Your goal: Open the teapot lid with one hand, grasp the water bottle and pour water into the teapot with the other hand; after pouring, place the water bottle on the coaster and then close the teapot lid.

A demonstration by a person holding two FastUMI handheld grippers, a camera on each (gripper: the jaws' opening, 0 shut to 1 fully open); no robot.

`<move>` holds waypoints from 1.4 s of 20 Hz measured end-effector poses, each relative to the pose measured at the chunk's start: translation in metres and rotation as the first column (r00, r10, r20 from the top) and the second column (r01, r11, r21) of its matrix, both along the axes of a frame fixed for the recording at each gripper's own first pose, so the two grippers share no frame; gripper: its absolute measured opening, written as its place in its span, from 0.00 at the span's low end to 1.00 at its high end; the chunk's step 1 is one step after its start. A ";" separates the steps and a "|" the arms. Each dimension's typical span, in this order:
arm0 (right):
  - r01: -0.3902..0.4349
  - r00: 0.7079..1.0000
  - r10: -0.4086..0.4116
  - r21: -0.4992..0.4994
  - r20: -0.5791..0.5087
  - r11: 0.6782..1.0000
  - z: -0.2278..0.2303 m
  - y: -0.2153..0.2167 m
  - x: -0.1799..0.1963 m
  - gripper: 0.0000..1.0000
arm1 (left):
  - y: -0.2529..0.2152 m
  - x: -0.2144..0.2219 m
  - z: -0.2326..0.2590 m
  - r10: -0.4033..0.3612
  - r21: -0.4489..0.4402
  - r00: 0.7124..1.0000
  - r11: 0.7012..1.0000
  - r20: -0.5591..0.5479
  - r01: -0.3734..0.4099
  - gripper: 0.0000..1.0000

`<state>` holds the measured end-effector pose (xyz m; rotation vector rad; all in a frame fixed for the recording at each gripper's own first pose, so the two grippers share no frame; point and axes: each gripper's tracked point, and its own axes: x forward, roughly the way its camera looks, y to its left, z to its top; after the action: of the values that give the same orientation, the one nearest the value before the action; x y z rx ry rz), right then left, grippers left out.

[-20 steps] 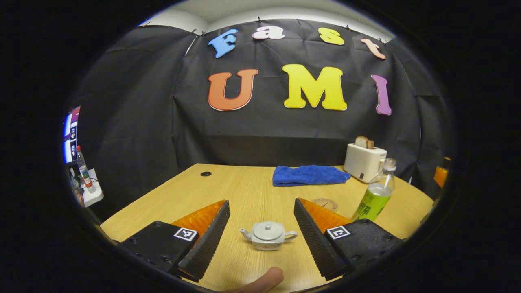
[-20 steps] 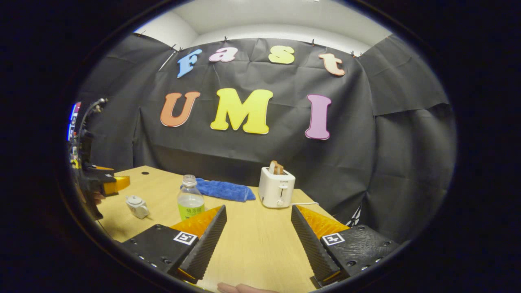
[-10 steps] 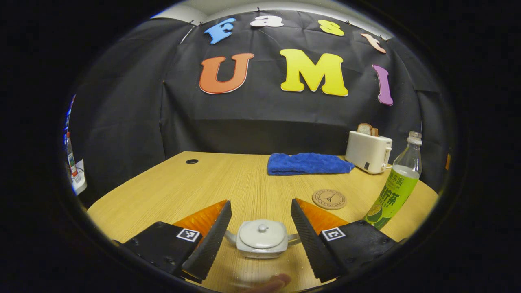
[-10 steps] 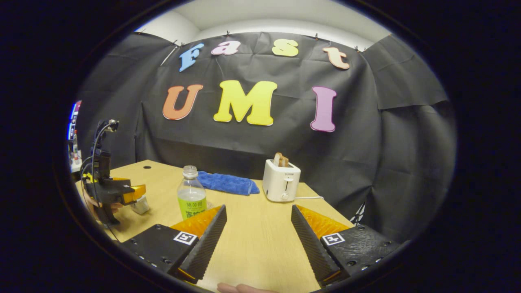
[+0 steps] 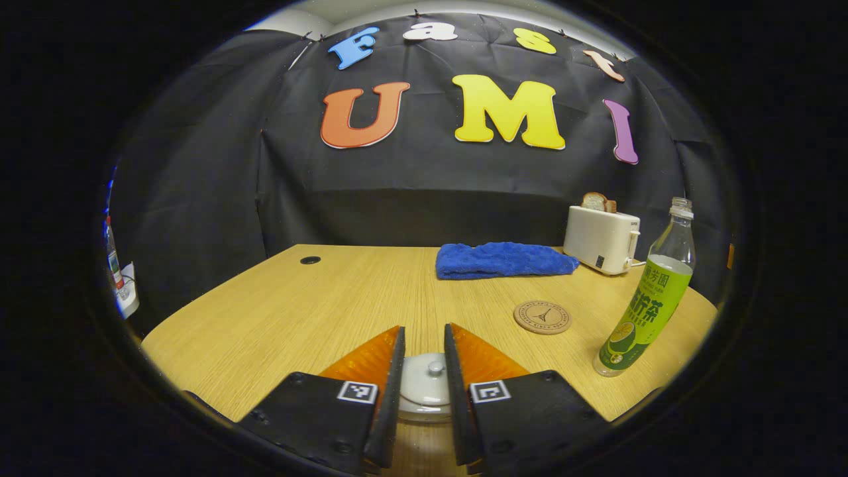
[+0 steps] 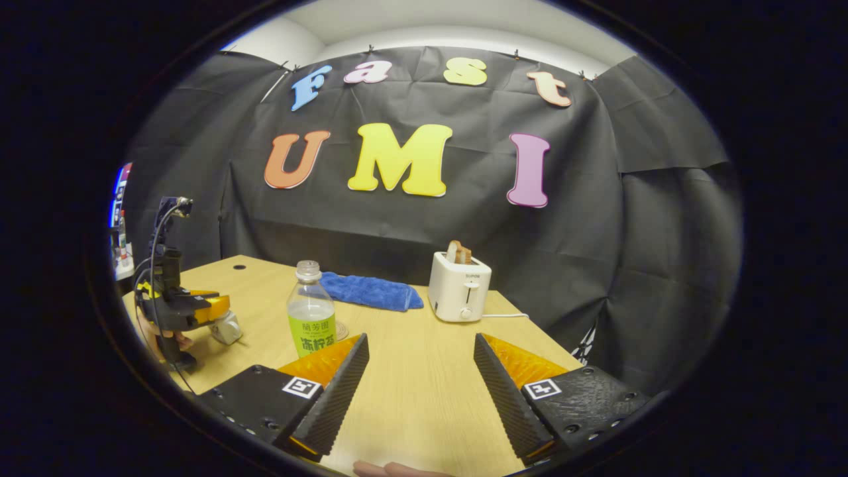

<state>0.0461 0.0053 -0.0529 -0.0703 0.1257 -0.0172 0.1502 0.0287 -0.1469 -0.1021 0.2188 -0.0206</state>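
Observation:
A small white teapot point(image 5: 424, 391) sits on the wooden table point(image 5: 318, 311), its lid on. My left gripper point(image 5: 423, 328) hangs just over it, fingers drawn close with a narrow gap either side of the lid knob point(image 5: 435, 366); I cannot tell whether they touch it. To the right stands the water bottle point(image 5: 646, 301) with a green label, and the round coaster point(image 5: 542, 317) lies left of it. In the right gripper view the left gripper point(image 6: 222, 306) sits over the teapot point(image 6: 227, 328), held by a hand. My right gripper point(image 6: 421, 336) is open and empty, right of the bottle point(image 6: 311, 321).
A folded blue towel point(image 5: 503, 260) lies at the back of the table, with a white toaster point(image 5: 601, 238) holding bread beside it at the back right. A cable hole point(image 5: 310, 260) marks the far left. The toaster's cord point(image 6: 507, 315) trails right.
My left gripper moved forward and down over the teapot, and its fingers closed from wide apart to a narrow gap around the lid knob. The right gripper barely moved.

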 end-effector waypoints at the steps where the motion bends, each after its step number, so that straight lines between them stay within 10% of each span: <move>1: -0.001 1.000 0.001 -0.002 -0.003 1.000 -0.002 0.001 0.000 0.95 | -0.002 0.001 0.001 -0.008 0.011 1.000 1.000 -0.001 0.008 0.27; 5: -0.002 1.000 0.001 -0.016 -0.022 1.000 -0.009 0.004 0.001 0.95 | -0.006 0.003 0.007 -0.020 0.024 1.000 1.000 0.001 0.020 0.06; 28: -0.210 0.969 0.222 0.120 -0.105 0.970 -0.068 0.117 0.048 0.95 | 0.030 -0.141 0.104 -0.002 0.007 0.995 1.000 0.097 0.001 0.02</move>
<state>0.0938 0.1222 -0.1213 0.0233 0.2358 0.2123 0.0093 0.0590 -0.0427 -0.0941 0.1217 -0.0265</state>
